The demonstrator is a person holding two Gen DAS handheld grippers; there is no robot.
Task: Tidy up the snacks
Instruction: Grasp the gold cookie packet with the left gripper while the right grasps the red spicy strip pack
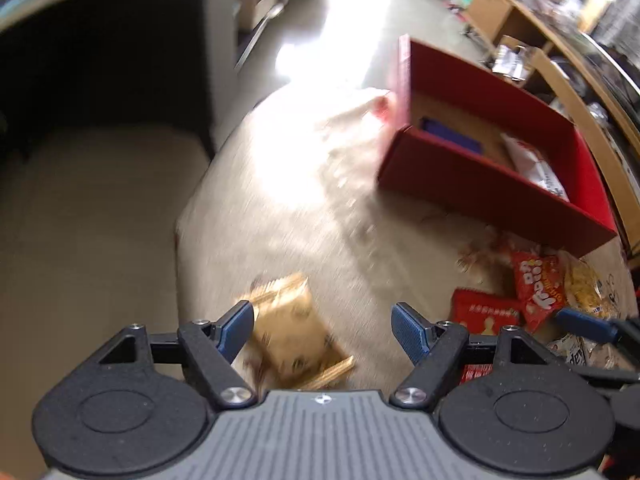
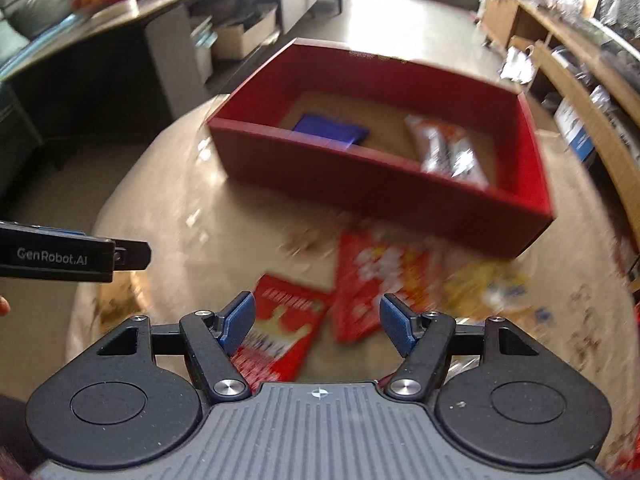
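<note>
Snacks scattered on table (image 2: 168, 216) before red box (image 2: 360, 188).

Left gripper (image 1: 324, 330) parted, empty, over tan packet (image 1: 296, 336); right gripper (image 2: 318, 322) parted, empty, above red packets (image 2: 288, 328); blue packet (image 2: 330, 130) and white bar (image 2: 448, 152) boxed.

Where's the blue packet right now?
In the right wrist view the blue packet lies inside the red box, on its left side against the near wall, apart from the white wrapped snack to its right.
</note>
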